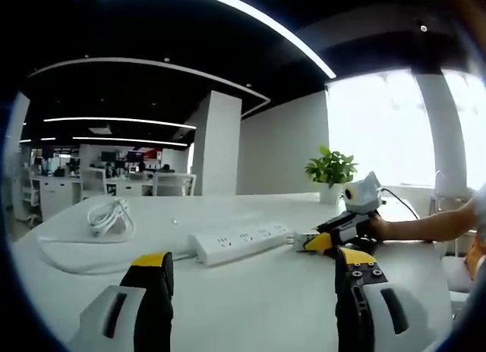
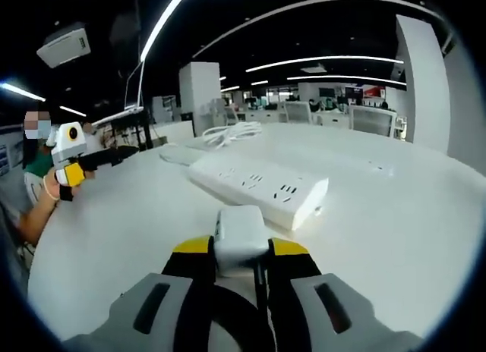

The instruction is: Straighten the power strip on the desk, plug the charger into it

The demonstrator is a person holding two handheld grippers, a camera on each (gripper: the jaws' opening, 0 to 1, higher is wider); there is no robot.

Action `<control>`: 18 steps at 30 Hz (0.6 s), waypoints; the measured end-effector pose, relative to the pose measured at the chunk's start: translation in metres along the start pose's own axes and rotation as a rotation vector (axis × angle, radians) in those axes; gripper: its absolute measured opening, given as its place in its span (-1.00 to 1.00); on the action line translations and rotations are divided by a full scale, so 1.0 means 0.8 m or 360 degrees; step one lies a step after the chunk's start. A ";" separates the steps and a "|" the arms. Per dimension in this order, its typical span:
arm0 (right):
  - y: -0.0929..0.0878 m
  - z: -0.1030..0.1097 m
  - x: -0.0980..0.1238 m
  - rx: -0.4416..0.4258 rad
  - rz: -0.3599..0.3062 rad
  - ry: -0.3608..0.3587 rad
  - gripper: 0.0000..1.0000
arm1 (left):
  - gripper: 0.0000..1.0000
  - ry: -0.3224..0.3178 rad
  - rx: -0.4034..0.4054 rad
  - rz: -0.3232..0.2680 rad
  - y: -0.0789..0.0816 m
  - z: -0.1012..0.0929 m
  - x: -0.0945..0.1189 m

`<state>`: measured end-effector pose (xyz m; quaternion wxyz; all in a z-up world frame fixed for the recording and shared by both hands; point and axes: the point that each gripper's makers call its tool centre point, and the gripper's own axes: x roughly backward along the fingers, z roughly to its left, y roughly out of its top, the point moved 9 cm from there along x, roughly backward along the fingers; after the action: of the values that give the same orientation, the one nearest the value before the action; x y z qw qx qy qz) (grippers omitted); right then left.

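Power strip [image 1: 241, 243], white and long, lies across the pale worktop [image 1: 250, 306], its coiled cord [image 1: 108, 215] bundled off to the left in the left gripper view. My left gripper [image 1: 254, 280] hangs low over the near edge, jaws spread wide and holding nothing. Further right in that view my right gripper [image 1: 323, 242] sits just beside the strip's right end, and a potted plant [image 1: 331, 172] stands behind it near the window.

In the right gripper view a person [image 2: 34, 189] sits at the far left beside the worktop, where my left gripper also shows. At centre, the strip runs away from me, sockets up, with its near end close ahead. My right jaws are clamped on the white charger [image 2: 241, 237], which rides between the yellow tips just short of that end.

Judging from here, the charger's prongs are hidden, so I cannot tell how they line up with any socket. The strip looks light and unheld; pushing the charger in at an angle could shove it sideways along the smooth worktop or jam the prongs against the casing. My idle left jaws would probably need to steady it first.
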<state>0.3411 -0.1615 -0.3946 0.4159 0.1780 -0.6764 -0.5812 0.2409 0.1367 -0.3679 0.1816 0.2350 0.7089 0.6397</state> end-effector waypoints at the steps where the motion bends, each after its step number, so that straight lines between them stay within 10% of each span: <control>1: 0.000 0.000 0.001 -0.0012 0.0007 -0.0005 -0.52 | 0.80 0.0001 0.0000 0.0000 0.000 0.000 0.000; 18: 0.044 -0.002 0.020 0.0152 0.0166 -0.0132 -0.53 | 0.79 0.0004 0.0004 -0.0011 0.001 0.000 0.004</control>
<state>0.3411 -0.1648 -0.3564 0.4083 0.1381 -0.7283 -0.5327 0.2381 0.1389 -0.3668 0.1827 0.2321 0.7107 0.6385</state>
